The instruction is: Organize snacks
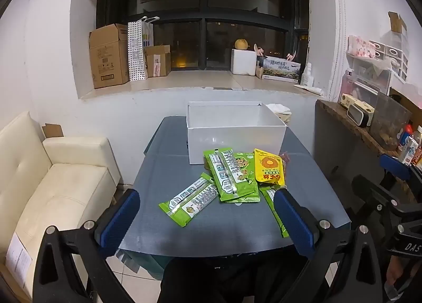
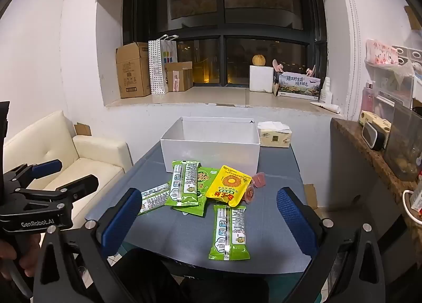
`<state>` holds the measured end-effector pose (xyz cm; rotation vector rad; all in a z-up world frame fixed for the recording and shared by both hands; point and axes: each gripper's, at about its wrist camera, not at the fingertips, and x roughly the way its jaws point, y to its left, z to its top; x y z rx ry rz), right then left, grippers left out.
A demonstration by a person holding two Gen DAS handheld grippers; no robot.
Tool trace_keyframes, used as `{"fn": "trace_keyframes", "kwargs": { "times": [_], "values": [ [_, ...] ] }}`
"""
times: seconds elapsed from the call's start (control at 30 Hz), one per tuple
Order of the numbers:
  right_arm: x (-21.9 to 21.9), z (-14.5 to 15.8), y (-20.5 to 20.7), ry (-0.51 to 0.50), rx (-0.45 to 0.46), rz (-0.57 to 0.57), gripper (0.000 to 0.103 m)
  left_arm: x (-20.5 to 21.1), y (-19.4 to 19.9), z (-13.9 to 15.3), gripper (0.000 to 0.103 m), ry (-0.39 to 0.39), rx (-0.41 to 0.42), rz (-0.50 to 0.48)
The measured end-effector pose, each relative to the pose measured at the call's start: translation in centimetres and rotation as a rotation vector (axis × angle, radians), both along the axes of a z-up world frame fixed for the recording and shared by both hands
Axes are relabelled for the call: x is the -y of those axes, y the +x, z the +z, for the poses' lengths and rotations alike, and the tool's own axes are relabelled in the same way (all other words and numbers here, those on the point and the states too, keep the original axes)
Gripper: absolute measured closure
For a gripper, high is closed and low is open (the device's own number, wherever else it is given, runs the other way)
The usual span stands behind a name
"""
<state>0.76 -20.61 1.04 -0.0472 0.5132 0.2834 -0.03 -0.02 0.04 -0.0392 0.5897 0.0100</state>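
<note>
Two hand-held tools hover at the near edge of a grey table (image 2: pixel 277 224), both spread wide and holding nothing. The left tool (image 1: pixel 205 213) points down toward a green snack packet (image 1: pixel 190 201) lying askew, nearest to it; the right tool (image 2: pixel 208 210) frames another green packet (image 2: pixel 229 233) set apart from the heap at the near side. The blue-padded fingers (image 2: pixel 296 220) of each stand clear of every wrapper.

Beyond them the snacks lie in a loose pile: a long green packet (image 2: pixel 184 184) lying on top of a flat green pouch (image 1: pixel 244 166), a yellow pouch (image 2: pixel 228 183) printed with a sunflower leaning against them, and small reddish jelly cups (image 2: pixel 257 179) just beside it. Behind the pile, touching or nearly touching it, stands an open white box (image 2: pixel 211 152); what shows of its inside is bare. A tissue pack (image 2: pixel 274 135) sits at the box's far right corner.

By all appearances the sorting has not begun: nothing shows in the box, and every packet on the table remains to be gathered.
</note>
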Motion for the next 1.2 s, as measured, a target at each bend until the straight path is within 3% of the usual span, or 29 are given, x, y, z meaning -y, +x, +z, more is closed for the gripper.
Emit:
{"fn": "trace_keyframes", "kwargs": {
  "times": [1.2],
  "values": [
    [-0.16,-0.24,-0.15,-0.005,-0.014,-0.006,0.0,0.33,0.0,-0.22,0.0,0.009,-0.013,-0.011]
  ]
}}
